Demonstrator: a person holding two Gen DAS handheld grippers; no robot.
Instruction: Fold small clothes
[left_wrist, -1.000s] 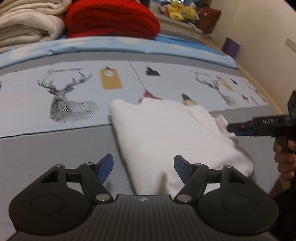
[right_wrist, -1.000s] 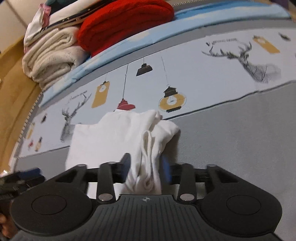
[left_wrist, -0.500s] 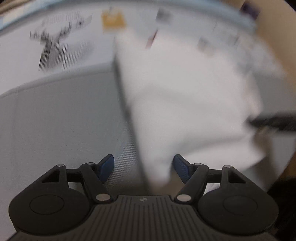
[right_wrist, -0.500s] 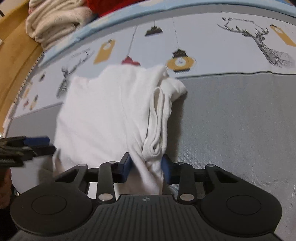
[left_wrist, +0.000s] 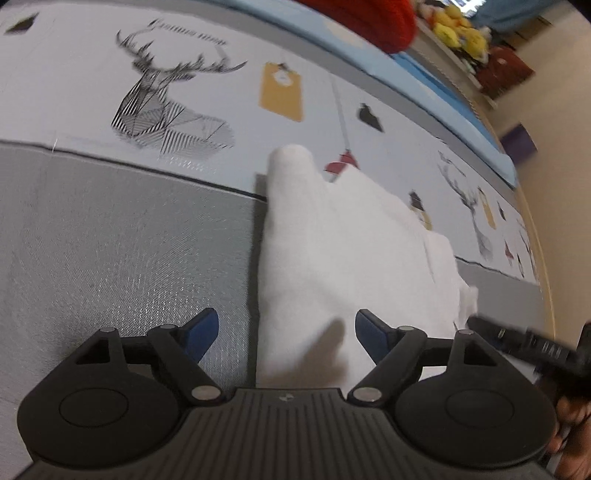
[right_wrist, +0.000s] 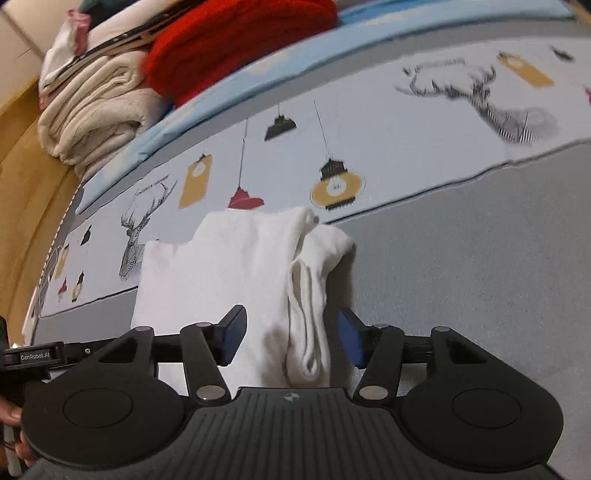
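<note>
A small white garment (left_wrist: 351, 251) lies folded on the printed bed cover (left_wrist: 110, 258). My left gripper (left_wrist: 286, 328) hovers over its near left edge. The jaws are wide and still opening, and the cloth under the gap touches neither pad. In the right wrist view the garment (right_wrist: 229, 266) shows a rolled hem on its right side. My right gripper (right_wrist: 291, 328) straddles that hem with its jaws opening, both blue pads clear of the cloth. The right gripper (left_wrist: 517, 339) also shows at the garment's far side in the left wrist view.
A red blanket (right_wrist: 240, 40) and cream folded blankets (right_wrist: 96, 118) are stacked at the back on a blue sheet (right_wrist: 155, 147). The bed's wooden edge (right_wrist: 22, 206) runs along the left. Plush toys (left_wrist: 458, 29) and a purple bin (left_wrist: 521, 142) stand beyond the bed.
The right gripper's jaws, pinched on the rolled hem before, have spread and let it go. The left gripper dipped toward the garment's left edge, rolled, and opened a little wider.
</note>
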